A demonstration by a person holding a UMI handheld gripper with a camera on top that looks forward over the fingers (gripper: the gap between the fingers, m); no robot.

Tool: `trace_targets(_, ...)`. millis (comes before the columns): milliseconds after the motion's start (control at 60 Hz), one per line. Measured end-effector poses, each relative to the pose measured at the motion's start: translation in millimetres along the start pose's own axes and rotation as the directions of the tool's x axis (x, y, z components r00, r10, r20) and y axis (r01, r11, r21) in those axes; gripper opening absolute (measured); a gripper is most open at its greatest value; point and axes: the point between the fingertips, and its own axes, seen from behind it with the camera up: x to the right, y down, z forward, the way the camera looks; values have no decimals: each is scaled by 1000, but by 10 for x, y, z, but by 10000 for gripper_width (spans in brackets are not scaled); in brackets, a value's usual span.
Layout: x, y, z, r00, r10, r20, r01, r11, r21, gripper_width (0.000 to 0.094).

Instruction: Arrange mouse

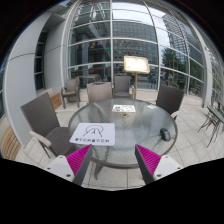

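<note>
Gripper view, outdoor terrace before a glass-fronted building. Recorded items, places given by the clock with the glass table's middle as the dial's centre and six o'clock toward the gripper:

1. Glass table [150,128], round, metal-framed, seen from above and some way back.
2. Mouse mat [93,135], pale, printed with a dark logo and a line of text, laid flat on the table at about eight o'clock, near the rim.
3. Small flat item [124,108], pale, perhaps a card or booklet, laid at about twelve o'clock; its nature could not be made out.
4. Small dark object [166,133] on the glass at about four o'clock. It may have been the mouse, but it was too small for this to be settled; no mouse was otherwise identified.
5. Chairs [45,113], grey, set round the table.
6. Stand with a board [136,65], beyond the table at twelve o'clock.
7. Gripper [110,164], held short of the table at six o'clock, fingers spread wide, magenta pads [150,161] facing inward, nothing held between them.

Step in hand, as judged: approach, with no grasp yet made. The next move would call for the mouse to be located first, then for the parted fingers to be brought down over the table toward it, with the mat as the likely destination.
</note>
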Motion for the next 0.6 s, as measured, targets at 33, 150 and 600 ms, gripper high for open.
trace_targets(33,40,62,-42,1000,6,-3,-6,1000,-11,867)
trace_targets(150,485,395,203,1000,10,-29,-11,998,-59,862)
trace_targets(600,2869,1126,1397,971,68,-227,-125,962,-243,850)
